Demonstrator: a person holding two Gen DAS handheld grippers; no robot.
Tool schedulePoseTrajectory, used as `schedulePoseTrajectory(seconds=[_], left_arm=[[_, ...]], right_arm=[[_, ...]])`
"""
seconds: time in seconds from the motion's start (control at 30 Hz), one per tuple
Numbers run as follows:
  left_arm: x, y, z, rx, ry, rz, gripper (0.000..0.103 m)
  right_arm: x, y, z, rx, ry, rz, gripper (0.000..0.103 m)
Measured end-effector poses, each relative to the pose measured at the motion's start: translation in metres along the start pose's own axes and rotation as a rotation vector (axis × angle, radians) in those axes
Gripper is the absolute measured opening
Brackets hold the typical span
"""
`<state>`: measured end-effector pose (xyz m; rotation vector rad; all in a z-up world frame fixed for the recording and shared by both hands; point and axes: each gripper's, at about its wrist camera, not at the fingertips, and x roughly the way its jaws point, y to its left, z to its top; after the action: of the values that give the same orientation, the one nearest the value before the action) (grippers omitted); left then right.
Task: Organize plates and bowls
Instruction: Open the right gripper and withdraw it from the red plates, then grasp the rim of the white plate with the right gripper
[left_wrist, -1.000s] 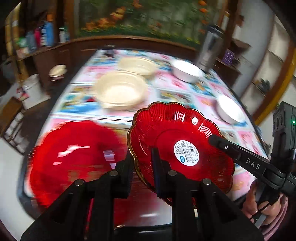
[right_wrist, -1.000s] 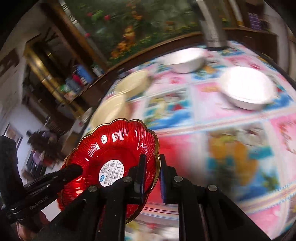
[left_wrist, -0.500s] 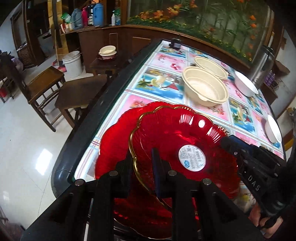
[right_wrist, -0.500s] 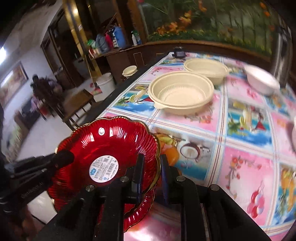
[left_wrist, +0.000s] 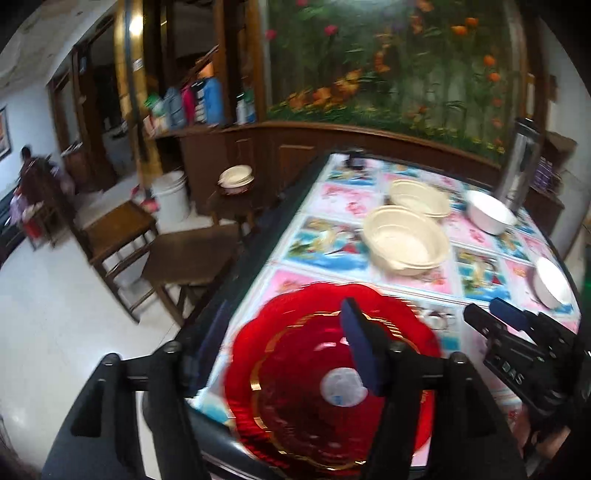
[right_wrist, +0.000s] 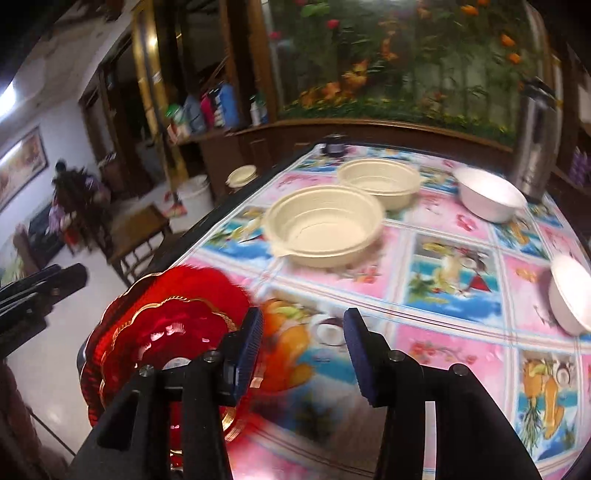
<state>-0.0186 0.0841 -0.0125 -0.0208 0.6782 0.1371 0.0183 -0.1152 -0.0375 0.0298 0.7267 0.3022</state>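
Note:
A small red gold-rimmed plate (left_wrist: 314, 387) lies inside a larger red plate (left_wrist: 258, 325) at the table's near left corner. My left gripper (left_wrist: 284, 343) hovers over them with its jaws opening; the pads (left_wrist: 358, 347) are off the rim. In the right wrist view the red stack (right_wrist: 166, 325) sits to the left of my right gripper (right_wrist: 304, 350), whose jaws are opening over bare tablecloth. Two cream bowls (right_wrist: 325, 225) (right_wrist: 380, 182) and two white bowls (right_wrist: 491, 197) (right_wrist: 570, 291) stand farther back.
A steel thermos (right_wrist: 532, 147) stands at the far right of the table (right_wrist: 443, 314). Wooden chairs (left_wrist: 184, 254) and a white bucket (left_wrist: 171, 199) are on the floor to the left. A person (left_wrist: 29, 173) sits far off at the left.
Both grippers have let go of the small red plate, which now rests on the larger one. Both sets of jaws have spread apart and pulled back from its rim.

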Motion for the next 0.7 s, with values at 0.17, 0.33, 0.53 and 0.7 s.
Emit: schedulePoseTrajectory(seconds=[0.17, 0.33, 0.53, 0.7], left_arm=[[0.001, -0.044, 0.000, 0.104, 0.024, -0.088, 0.067], [0.002, -0.089, -0.006, 0.184, 0.078, -0.182, 0.075], [0.005, -0.144, -0.007, 0.273, 0.137, -0.263, 0.075], [0.017, -0.190, 0.005, 0.298, 0.180, -0.313, 0.075]], right_arm=[[-0.008, -0.048, -0.008, 0.101, -0.017, -0.034, 0.047], [-0.022, -0.099, -0.018, 0.200, -0.041, -0.075, 0.047], [-0.048, -0.164, -0.028, 0.303, -0.085, -0.154, 0.048], [-0.077, -0.230, -0.033, 0.395, -0.142, -0.247, 0.052]])
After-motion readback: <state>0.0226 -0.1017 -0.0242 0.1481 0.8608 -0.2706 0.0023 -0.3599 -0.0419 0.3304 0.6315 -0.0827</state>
